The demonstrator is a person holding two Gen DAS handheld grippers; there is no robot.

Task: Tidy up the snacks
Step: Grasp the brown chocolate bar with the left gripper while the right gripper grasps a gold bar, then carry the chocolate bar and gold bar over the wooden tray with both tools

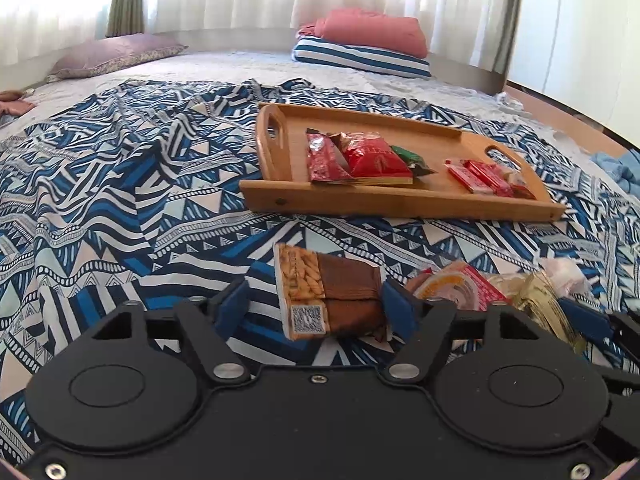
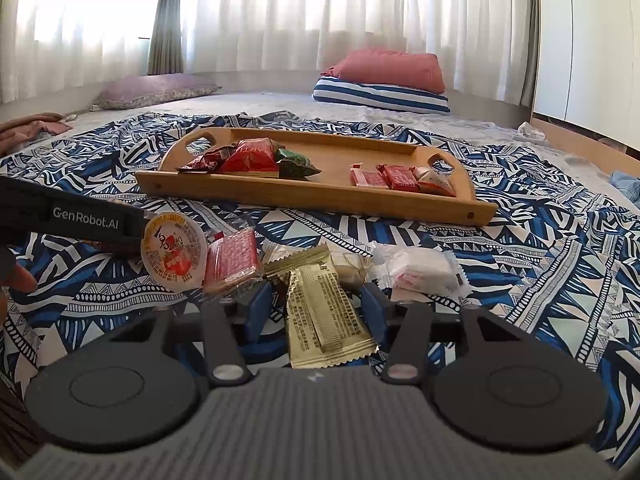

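- The patterned blue-and-white bedspread (image 2: pixel 520 248) covers the near half of the bed; two pillow stacks lie far back at 11 and 1 o'clock.
- The wooden tray (image 2: pixel 304 196) with two cut-out handles sits on the bedspread at 12 o'clock from both grippers, well apart from the loose snacks.
- The tray holds two groups: at its left end, two red bags (image 2: pixel 248 158) and one green packet (image 2: pixel 296 164); at its right end, three small red-and-white packets (image 2: pixel 400 178).
- Loose pile near the right gripper: one round jelly cup (image 2: pixel 174 258), one clear red-printed pack (image 2: pixel 232 260), one white wrapped sweet (image 2: pixel 420 272), and pale wrappers I cannot count.
- The gold sachet (image 2: pixel 324 320), covered in fine print, lies between the right gripper (image 2: pixel 316 308) fingers; whether they pinch it I cannot tell.
- The brown peanut bar (image 1: pixel 332 296), with peanuts pictured on one end, is between the left gripper (image 1: pixel 316 304) fingers; the right pad touches it, the left stands off.
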